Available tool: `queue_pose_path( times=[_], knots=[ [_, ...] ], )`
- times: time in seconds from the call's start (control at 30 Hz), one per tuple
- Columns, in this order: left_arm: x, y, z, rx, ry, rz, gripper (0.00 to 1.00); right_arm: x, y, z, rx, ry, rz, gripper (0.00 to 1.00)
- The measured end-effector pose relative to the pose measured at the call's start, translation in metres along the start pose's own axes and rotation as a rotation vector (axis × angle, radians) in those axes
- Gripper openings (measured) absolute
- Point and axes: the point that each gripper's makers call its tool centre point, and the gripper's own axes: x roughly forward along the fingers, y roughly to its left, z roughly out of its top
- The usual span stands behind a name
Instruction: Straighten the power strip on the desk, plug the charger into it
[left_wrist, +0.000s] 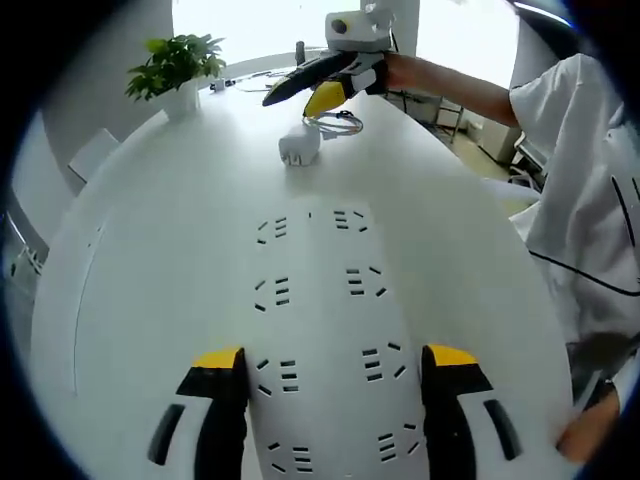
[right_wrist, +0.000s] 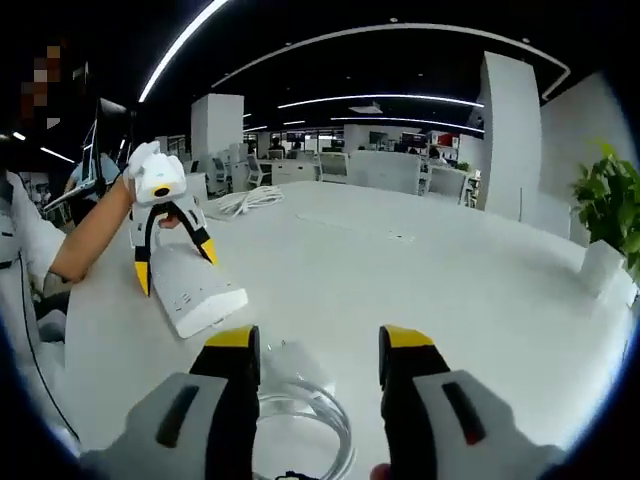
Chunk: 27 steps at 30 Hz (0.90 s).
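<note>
Left gripper (left_wrist: 335, 385): your jaws stand wide apart with nothing between them. They straddle the power strip (left_wrist: 325, 330), one jaw at each long edge. I cannot tell whether the tips touch its face.

Power strip: white, with two columns of socket slots. It runs straight ahead from between your left jaws. In the right gripper view it lies ahead and to the left of your right jaws, with the left gripper (right_wrist: 172, 258) poised over its far end (right_wrist: 195, 290).

Right gripper (right_wrist: 318, 350): your jaws are parted and empty. A coil of clear cable (right_wrist: 310, 420) lies on the desk (right_wrist: 420, 280) directly below and between them. Contact with it cannot be judged.

Right gripper, seen from the left gripper view (left_wrist: 300, 90): it reaches in from the upper right, far ahead of your left jaws. Its yellow-tipped jaws sit just above the charger (left_wrist: 299, 147) and the cable loops (left_wrist: 338, 123).

Charger: a small white block on the desk, beyond the far end of the power strip and apart from it. It is held by neither gripper.

Desk: white and rounded, carrying everything above.

Plant (left_wrist: 177, 62): potted in white, at the far left edge ahead of your left gripper. In the right gripper view it stands at the right edge (right_wrist: 612, 205).
</note>
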Motion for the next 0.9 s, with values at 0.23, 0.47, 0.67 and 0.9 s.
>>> queue_pose_path(
  times=[0.23,0.47,0.67,0.9],
  knots=[
    [0.0,0.0,0.0,0.002,-0.005,-0.003,0.72,0.014,0.007,-0.026,0.025,0.037,0.067,0.47],
    [0.001,-0.001,0.001,0.01,-0.003,-0.005,0.72,0.014,0.008,-0.032,0.045,0.011,0.056,0.47],
    [0.001,-0.001,0.0,0.01,-0.002,-0.003,0.72,0.017,0.006,-0.038,0.056,0.019,0.018,0.46],
    [0.001,-0.001,0.001,0.01,-0.001,-0.003,0.72,0.016,0.005,-0.035,0.118,-0.002,-0.004,0.46]
  ],
)
